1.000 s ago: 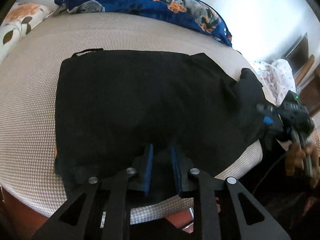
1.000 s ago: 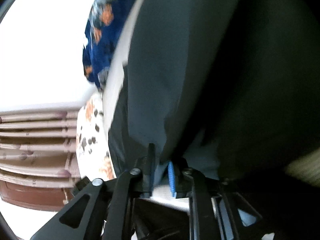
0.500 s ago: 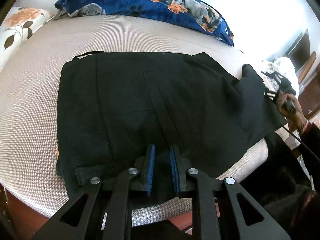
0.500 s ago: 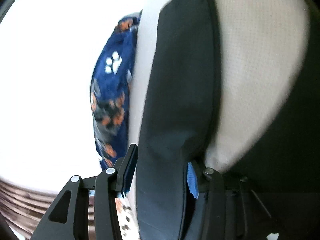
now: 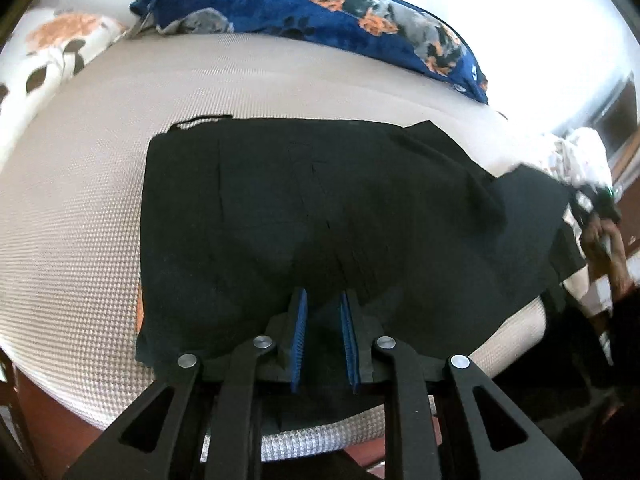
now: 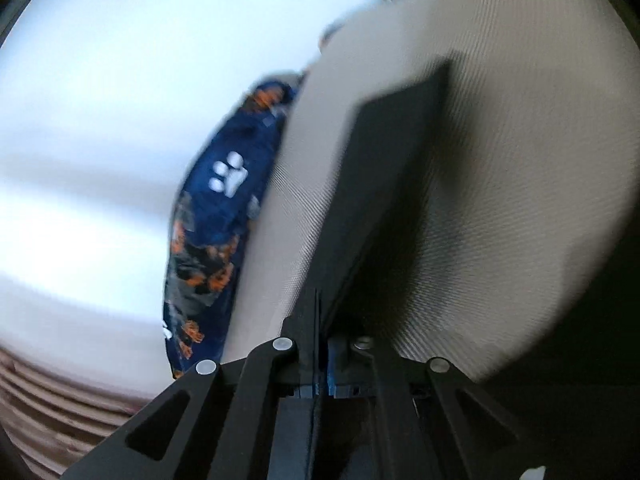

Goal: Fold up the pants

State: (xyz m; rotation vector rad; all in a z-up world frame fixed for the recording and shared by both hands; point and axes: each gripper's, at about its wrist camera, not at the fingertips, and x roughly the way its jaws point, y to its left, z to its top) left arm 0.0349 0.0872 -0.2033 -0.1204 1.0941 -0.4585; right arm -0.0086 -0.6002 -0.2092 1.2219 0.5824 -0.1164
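Observation:
Black pants lie spread on the beige bed, waistband to the left. My left gripper sits at their near edge, its blue pads close together with a bunch of black cloth pinched between them. At the far right a hand holds my right gripper at the end of the pant leg. In the blurred right wrist view the right gripper is shut on a thin edge of the pants, and the leg runs taut away from the jaws over the bed.
A blue dog-print blanket lies along the far side of the bed, and a floral pillow is at the far left. A white spotted cloth sits at the right end. The bed's front edge is just under my left gripper.
The right gripper let go of the bunched leg, swung out to the right, spread its jaws around the leg's end and shut on it. The left gripper kept still.

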